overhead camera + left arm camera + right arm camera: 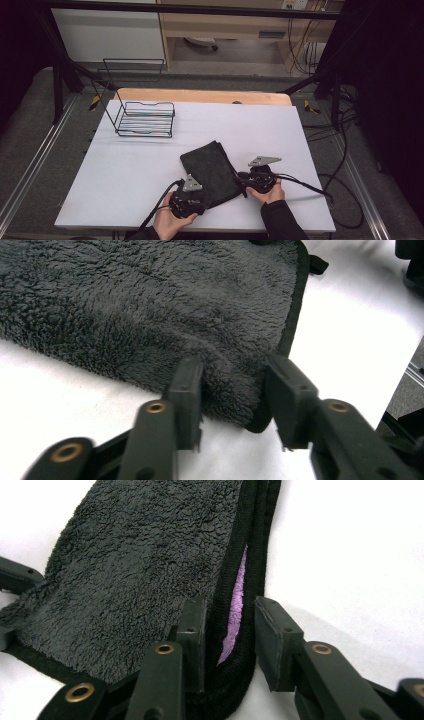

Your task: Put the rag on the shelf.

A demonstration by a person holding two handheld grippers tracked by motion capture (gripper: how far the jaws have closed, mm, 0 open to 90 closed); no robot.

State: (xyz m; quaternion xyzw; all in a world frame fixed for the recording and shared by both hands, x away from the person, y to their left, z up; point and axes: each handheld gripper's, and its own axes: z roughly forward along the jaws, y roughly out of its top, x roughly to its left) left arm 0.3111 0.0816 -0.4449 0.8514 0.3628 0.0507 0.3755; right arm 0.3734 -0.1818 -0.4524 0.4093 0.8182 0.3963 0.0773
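Dark fleece cloth [210,172] — both grippers' jaws astride.

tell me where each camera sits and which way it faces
High view: above the person's side, looking forward and down on the table, towel and wire basket; both hands and grippers show.
Left gripper view: rides the left gripper, looking along its jaws at a towel corner.
Right gripper view: rides the right gripper, its jaws astride the towel's folded edge.
All share the towel.
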